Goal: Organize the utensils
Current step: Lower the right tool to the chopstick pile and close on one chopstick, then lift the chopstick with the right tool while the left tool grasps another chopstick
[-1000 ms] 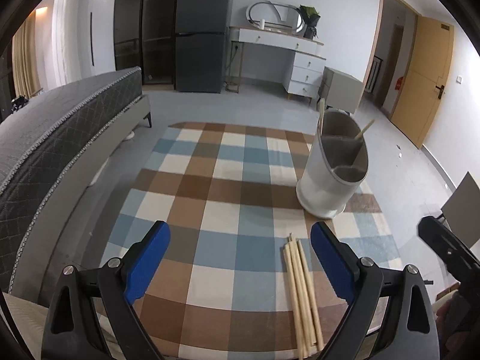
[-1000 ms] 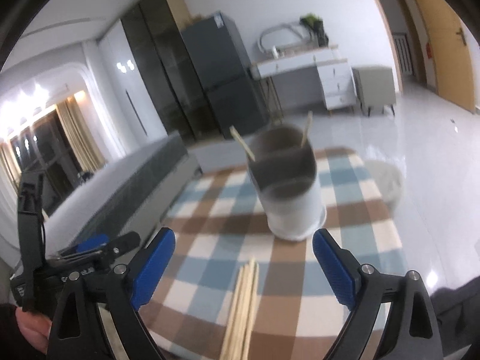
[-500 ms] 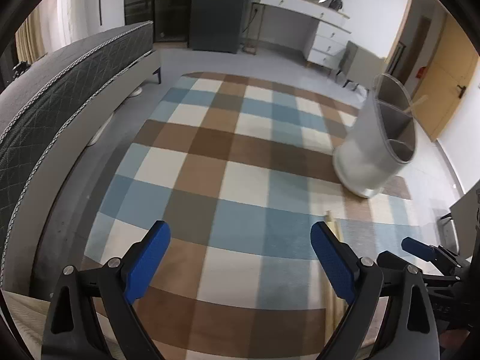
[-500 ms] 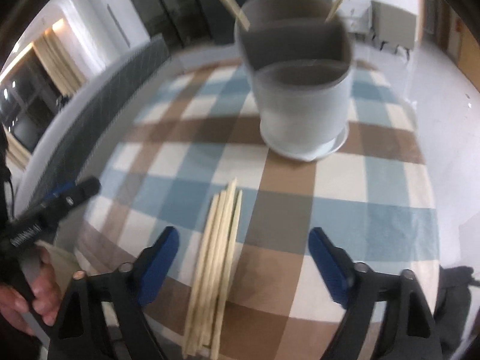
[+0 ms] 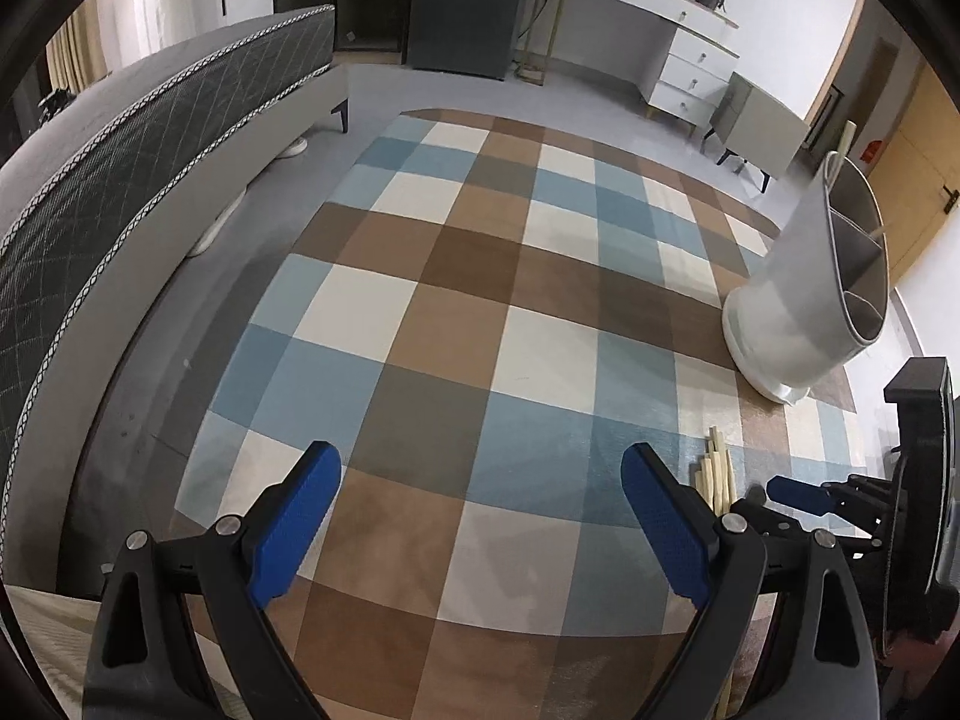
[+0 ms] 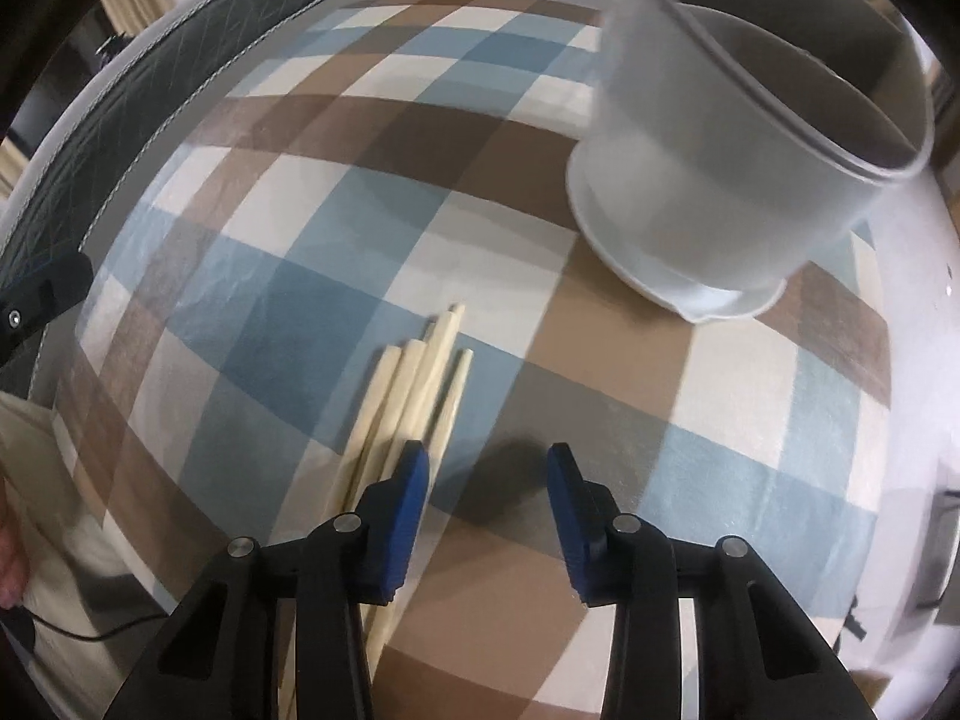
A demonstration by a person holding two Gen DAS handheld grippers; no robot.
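Right gripper (image 6: 487,468) jaws closing, nothing between yet; chopsticks (image 6: 414,390) at its 11 o'clock, loose on checked cloth (image 6: 336,192). Left gripper (image 5: 480,510) wide open, empty. Holder (image 6: 738,180) at 1 o'clock. Bundle not yet picked.

A home bedroom: a bed (image 5: 150,138), a white dressing table (image 5: 648,30) and a dark wardrobe (image 5: 468,0)

— Where does my left wrist camera look from?
— From above the near edge of the checked cloth (image 5: 456,312), slanting down towards the far room.
— And my right one?
— Steeper and closer, right over the chopsticks (image 6: 414,396). Both views share the cloth, chopsticks and white holder (image 5: 798,312).
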